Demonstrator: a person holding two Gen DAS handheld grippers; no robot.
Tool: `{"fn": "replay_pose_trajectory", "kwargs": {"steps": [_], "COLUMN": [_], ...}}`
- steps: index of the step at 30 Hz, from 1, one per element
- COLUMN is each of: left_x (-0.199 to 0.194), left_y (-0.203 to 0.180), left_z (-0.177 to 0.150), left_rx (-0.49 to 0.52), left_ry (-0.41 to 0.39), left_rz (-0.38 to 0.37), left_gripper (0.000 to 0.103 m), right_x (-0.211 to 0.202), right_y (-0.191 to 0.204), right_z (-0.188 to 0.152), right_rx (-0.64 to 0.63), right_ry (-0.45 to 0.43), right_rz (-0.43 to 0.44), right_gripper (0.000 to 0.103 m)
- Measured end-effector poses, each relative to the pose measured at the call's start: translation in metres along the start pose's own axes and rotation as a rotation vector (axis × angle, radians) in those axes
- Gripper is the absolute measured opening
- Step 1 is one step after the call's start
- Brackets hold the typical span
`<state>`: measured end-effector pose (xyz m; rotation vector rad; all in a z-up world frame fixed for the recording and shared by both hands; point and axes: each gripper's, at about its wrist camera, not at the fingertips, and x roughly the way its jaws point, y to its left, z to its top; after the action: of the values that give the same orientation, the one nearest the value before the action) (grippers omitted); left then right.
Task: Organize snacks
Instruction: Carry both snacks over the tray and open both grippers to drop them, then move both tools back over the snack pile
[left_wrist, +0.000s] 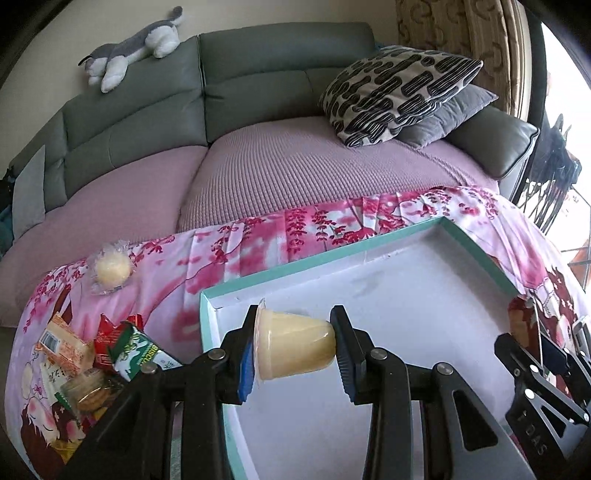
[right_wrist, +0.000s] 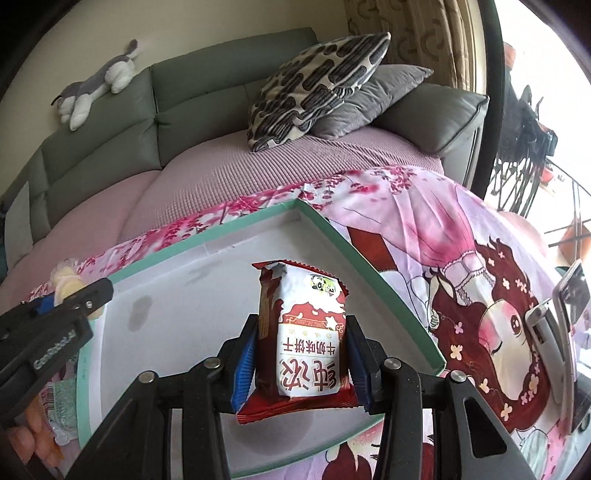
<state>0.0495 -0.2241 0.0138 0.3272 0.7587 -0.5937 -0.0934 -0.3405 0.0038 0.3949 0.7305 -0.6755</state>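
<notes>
Left gripper (left_wrist: 295, 349) pinches jelly cup (left_wrist: 293, 345) lid-to-base, over teal box (left_wrist: 476, 240): thin plastic, slippery, likely crushable. Right gripper (right_wrist: 301, 363) clamps biscuit packet (right_wrist: 304, 338) mid-body above box: light, crinkly, contents brittle, so squeeze gently.

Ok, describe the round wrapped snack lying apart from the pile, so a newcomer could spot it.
Start at the teal-rimmed white box on the pink floral cloth. Look left past its corner, toward the sofa edge: the pale yellow ball in crinkly clear wrap. Unlike the heaped packets nearer the camera, it lies alone and is round.
</notes>
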Motion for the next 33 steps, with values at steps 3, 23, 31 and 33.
{"fn": "replay_pose_trajectory", "kwargs": {"steps": [3,23,31,33], "left_x": [0.002,-0.02,-0.018,-0.019], "left_y": [-0.001,0.037,0.038,0.038], "left_z": [-0.001,-0.015,-0.02,-0.02], "left_rx": [-0.007,-0.141,-0.141,-0.136], "left_ry": [0.003,-0.025,-0.028,-0.031], "left_rz": [0.018,0.164,0.159,0.154], "left_gripper": [0.042,0.103,0.103,0.103], "right_x": [0.003,-0.001,-0.004,-0.004], "right_y": [-0.003,-0.01,-0.006,-0.007], "right_z": [-0.001,-0.003,-0.004,-0.004], "right_rx": [0.005,0.002,-0.024,-0.013], "right_ry": [0.009,0.019,0.009,0.013], "right_rz": [-0.004,-0.015,-0.011,-0.024], "right_gripper": [0.047,0.103,0.103,0.103]}}
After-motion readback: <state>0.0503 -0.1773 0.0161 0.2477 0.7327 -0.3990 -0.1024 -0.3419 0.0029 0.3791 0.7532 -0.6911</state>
